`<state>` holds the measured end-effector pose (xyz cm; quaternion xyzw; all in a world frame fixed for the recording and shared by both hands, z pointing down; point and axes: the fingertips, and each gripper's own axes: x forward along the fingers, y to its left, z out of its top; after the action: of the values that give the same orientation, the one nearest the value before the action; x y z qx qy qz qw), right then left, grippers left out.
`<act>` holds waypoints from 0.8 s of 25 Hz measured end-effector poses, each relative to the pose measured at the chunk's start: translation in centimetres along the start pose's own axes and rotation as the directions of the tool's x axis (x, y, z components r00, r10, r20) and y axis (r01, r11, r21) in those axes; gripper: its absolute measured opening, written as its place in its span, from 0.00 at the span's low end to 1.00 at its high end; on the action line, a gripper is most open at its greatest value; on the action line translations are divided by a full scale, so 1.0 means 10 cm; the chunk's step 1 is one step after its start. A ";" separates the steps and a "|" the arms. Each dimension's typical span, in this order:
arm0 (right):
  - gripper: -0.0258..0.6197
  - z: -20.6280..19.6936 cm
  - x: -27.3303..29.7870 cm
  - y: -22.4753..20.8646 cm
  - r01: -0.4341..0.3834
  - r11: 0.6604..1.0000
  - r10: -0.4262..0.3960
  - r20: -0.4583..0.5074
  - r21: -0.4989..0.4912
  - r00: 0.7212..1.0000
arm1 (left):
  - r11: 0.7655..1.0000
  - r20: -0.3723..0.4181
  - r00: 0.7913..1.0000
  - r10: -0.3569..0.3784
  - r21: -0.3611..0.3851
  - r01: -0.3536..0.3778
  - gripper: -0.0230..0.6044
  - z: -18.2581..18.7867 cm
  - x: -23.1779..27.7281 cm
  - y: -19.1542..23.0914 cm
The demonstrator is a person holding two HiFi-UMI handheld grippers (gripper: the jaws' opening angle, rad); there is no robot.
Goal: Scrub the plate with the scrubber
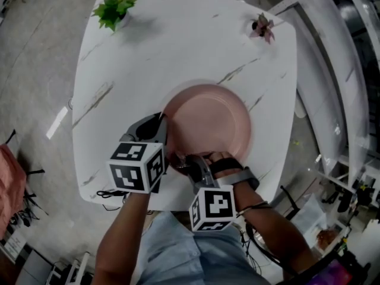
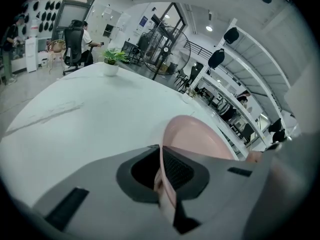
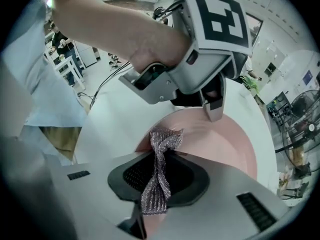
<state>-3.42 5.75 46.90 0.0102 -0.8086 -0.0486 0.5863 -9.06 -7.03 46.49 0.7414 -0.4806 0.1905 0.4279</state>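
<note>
Clamping the plate (image 1: 208, 120) at eight o'clock, the left gripper (image 1: 161, 126) steadied it; the right gripper (image 1: 191, 164) pinched the scrubber (image 3: 157, 176) at six o'clock, with the scrubbing seemingly all ahead.

A white, grey-veined surface (image 1: 178, 46) is seen on a pale speckled floor (image 1: 29, 70), with a green potted plant (image 1: 114, 9) and a smaller pinkish plant (image 1: 262, 27) set at its far corners. White railings (image 1: 335, 82) are shown at right. Glass doors (image 2: 160, 39), a black office chair (image 2: 73, 39) and a lit ceiling lamp (image 2: 209, 28) are visible beyond.
</note>
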 end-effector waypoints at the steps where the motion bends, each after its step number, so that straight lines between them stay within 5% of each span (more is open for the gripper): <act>1: 0.17 -0.05 -0.02 0.04 -0.023 1.000 0.024 -0.014 0.003 1.000 | 1.000 -0.002 1.000 0.003 0.004 -0.003 0.06 0.00 0.00 0.00; 10: 0.16 -0.56 -0.18 0.04 -0.069 0.997 0.077 -0.210 0.047 0.975 | 0.999 -0.004 1.000 0.030 0.020 -0.030 0.06 -0.02 -0.04 0.03; 20: 0.16 -1.08 -0.28 -0.47 0.108 0.985 -0.046 -0.398 0.135 0.916 | 0.999 -0.017 0.999 0.028 0.026 -0.028 0.06 -0.03 -0.06 0.01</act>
<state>7.56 0.59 47.14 0.0970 -0.6748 -0.0060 0.7316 -9.42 -6.47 46.34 0.7382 -0.4847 0.2091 0.4200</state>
